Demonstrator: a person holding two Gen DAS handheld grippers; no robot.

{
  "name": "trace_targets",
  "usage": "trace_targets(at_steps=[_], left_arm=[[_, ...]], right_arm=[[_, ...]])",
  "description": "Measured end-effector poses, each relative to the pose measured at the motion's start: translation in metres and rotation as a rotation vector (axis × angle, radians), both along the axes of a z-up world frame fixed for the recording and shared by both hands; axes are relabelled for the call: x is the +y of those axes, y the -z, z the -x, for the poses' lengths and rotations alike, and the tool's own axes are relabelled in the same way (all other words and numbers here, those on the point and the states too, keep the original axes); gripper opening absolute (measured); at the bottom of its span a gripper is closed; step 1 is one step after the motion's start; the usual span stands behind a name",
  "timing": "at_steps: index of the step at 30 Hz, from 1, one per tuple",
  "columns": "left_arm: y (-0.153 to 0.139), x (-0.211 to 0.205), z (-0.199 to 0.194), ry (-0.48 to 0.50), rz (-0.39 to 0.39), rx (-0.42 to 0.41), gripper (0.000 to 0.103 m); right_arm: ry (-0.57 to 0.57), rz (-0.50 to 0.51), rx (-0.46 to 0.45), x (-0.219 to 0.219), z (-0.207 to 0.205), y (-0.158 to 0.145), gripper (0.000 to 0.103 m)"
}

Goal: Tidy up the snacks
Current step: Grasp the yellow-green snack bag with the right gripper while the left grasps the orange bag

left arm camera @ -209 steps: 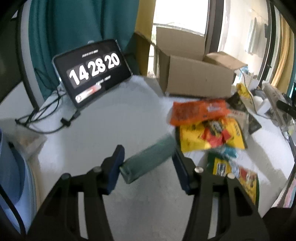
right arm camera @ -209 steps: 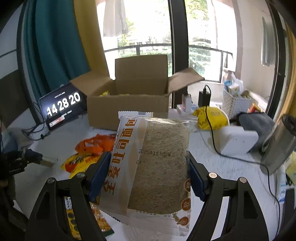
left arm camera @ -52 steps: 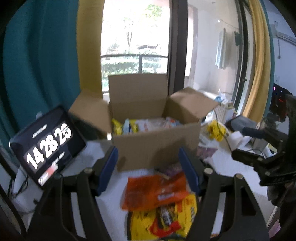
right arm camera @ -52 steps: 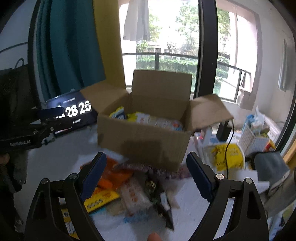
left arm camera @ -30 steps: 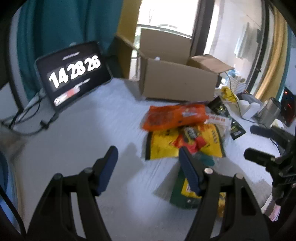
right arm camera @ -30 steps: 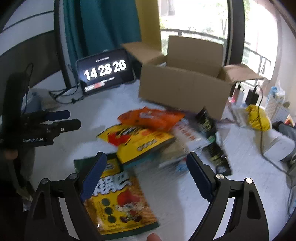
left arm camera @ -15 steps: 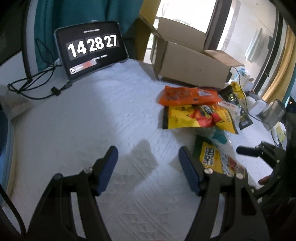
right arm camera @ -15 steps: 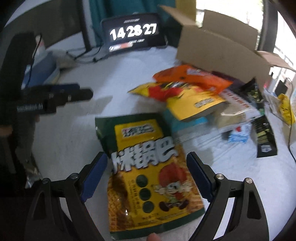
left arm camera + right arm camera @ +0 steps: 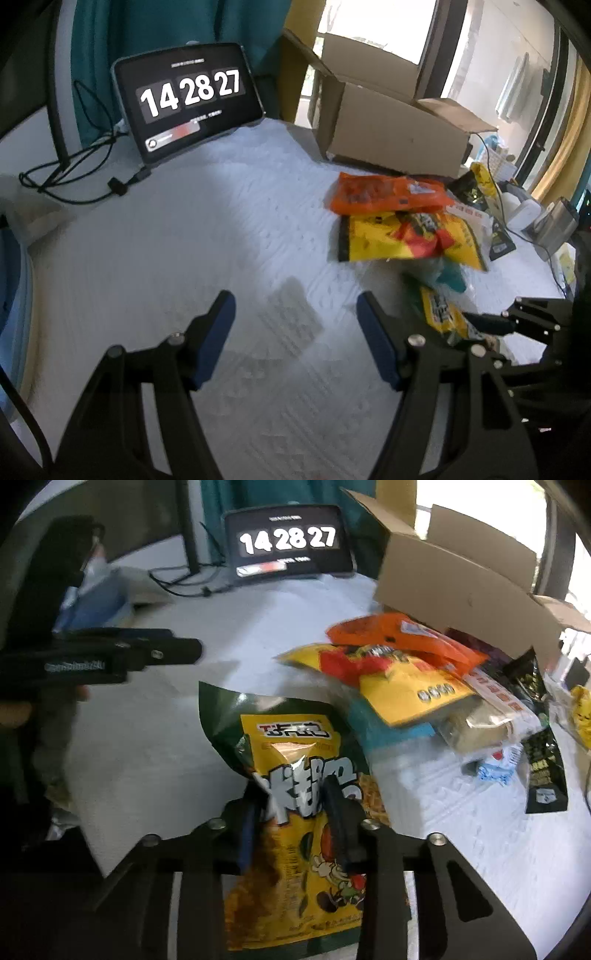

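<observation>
White tablecloth (image 9: pixel 207 229) lies bare under the spread, empty left hand-held gripper (image 9: pixel 295 325); right hand-held gripper (image 9: pixel 291 812) is closing on green-yellow snack bag (image 9: pixel 288 746).

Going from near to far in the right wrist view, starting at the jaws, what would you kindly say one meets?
Right gripper closing on the green and yellow snack bag → yellow bag → orange bag → cardboard box.

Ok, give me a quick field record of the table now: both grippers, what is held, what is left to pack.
right gripper: jaws closing on the green and yellow snack bag, bag crumpled between the pads
left gripper: open, empty, over bare tablecloth
cardboard box: open, at the back
loose snacks: orange packet on yellow packet, more beside them
tablet clock: 14 28 27
</observation>
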State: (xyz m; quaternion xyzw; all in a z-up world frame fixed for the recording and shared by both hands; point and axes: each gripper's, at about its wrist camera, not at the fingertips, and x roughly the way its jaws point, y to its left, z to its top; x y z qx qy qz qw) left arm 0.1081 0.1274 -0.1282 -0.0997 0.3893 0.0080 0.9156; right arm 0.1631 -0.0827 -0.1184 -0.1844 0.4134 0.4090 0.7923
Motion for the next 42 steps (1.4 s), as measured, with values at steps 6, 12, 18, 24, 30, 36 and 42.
trace_targets(at_steps=[6, 12, 18, 24, 30, 36, 42], left_arm=[[-0.010, -0.008, -0.008, 0.015, -0.035, -0.009, 0.070], [-0.024, -0.020, -0.018, 0.038, -0.077, -0.032, 0.070], [-0.040, -0.035, -0.035, 0.067, -0.112, -0.061, 0.070], [-0.046, -0.055, -0.059, 0.128, -0.166, -0.074, 0.070], [-0.042, -0.075, -0.096, 0.232, -0.223, -0.038, 0.070], [-0.027, -0.096, -0.131, 0.362, -0.324, 0.016, 0.070], [-0.008, -0.114, -0.163, 0.480, -0.411, 0.061, 0.070]], right_arm=[[-0.079, -0.156, 0.012, -0.002, 0.007, -0.038, 0.030], [-0.070, -0.259, -0.051, -0.011, 0.004, -0.075, 0.030], [0.023, -0.282, -0.150, -0.033, -0.019, -0.092, 0.030], [0.111, -0.277, -0.204, -0.058, -0.043, -0.098, 0.030], [0.219, -0.281, -0.216, -0.089, -0.075, -0.096, 0.030], [0.307, -0.288, -0.221, -0.113, -0.099, -0.095, 0.030], [0.368, -0.277, -0.203, -0.130, -0.118, -0.086, 0.029]])
